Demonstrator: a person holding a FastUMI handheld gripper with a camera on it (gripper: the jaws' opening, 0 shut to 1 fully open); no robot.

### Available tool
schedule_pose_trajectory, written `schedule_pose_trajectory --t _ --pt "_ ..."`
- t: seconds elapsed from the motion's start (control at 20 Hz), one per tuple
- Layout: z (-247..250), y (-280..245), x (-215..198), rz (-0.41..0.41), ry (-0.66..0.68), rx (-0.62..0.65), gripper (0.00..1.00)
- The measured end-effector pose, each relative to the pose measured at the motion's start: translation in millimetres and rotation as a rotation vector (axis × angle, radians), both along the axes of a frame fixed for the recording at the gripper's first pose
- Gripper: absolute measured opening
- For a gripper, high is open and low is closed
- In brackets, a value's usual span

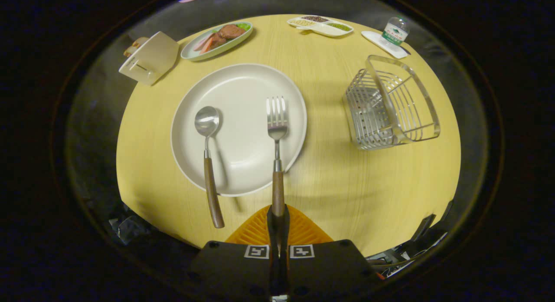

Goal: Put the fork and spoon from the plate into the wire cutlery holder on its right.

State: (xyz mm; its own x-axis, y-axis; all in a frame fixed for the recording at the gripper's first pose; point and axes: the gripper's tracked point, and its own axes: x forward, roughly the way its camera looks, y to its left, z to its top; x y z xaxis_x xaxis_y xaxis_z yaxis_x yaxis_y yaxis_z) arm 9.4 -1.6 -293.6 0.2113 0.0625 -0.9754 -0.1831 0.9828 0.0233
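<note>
Gripper view: tongs point(278, 215) clamp the fork point(276, 132) handle over the plate point(238, 128); next, lift it toward the holder point(390, 106).

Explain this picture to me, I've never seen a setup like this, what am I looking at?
This comes from a fisheye camera riding on a handheld two-finger claw, looking forward along its orange fingers. They are closed on the wooden handle of a fork, whose head rests on a white plate. A spoon lies beside it on that plate. On the round yellow table, to the plate's right, stands the wire cutlery holder. Beyond are food dishes and a small water bottle.
</note>
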Motion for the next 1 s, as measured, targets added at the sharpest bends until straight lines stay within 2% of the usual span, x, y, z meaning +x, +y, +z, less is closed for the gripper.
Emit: schedule_pose_trajectory --t 0.4,0.7,1.0 --pt "69.9 -6.8 7.4 -0.051 -0.036 0.079 0.03" --pt "99.6 -76.1 27.6 -0.095 -0.072 -0.032 0.04" --pt "76.2 -121.3 31.5 -0.101 -0.014 -0.134 0.04"
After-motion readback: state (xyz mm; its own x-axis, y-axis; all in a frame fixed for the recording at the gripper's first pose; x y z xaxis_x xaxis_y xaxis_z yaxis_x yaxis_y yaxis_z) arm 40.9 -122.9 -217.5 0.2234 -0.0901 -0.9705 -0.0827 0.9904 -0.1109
